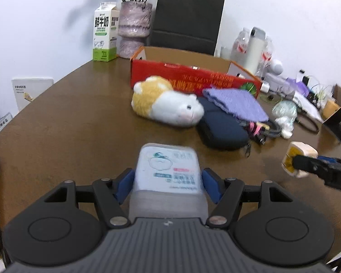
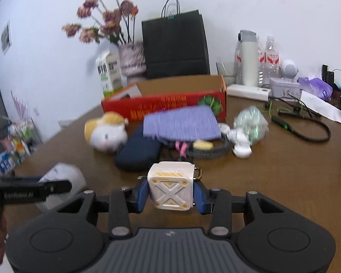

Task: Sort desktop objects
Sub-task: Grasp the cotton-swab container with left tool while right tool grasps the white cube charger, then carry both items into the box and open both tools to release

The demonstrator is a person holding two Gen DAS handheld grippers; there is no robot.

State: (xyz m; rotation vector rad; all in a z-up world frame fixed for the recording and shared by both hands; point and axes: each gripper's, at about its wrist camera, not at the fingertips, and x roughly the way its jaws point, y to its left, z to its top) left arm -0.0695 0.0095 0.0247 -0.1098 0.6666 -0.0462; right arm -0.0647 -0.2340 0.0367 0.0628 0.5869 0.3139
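The left hand-held gripper (image 1: pixel 168 185) is clamping a soft tissue pack (image 1: pixel 168 170) between its blue pads, above the near edge of the tabletop (image 1: pixel 68 125). The right hand-held gripper (image 2: pixel 170 193) is squeezing a white-and-yellow cube (image 2: pixel 170 187) the same way. Both loads are hanging over bare wood, well short of the red box (image 1: pixel 193 79).

The pack is looking risky: it is pliable and held low on its body, so it may be sagging or sliding out if the pads are easing. The cube is hard and smooth-sided, so a tilt could be letting it slip. Between the grippers and the box, a plush hamster (image 1: pixel 168 107), a navy case (image 1: pixel 220 125) and a purple cloth (image 1: pixel 234 104) are crowding the way, so a low carry could be knocking them.

The box is standing open; what is lying inside cannot be told from here. A vase (image 1: pixel 134 29) behind it is holding dried flowers.
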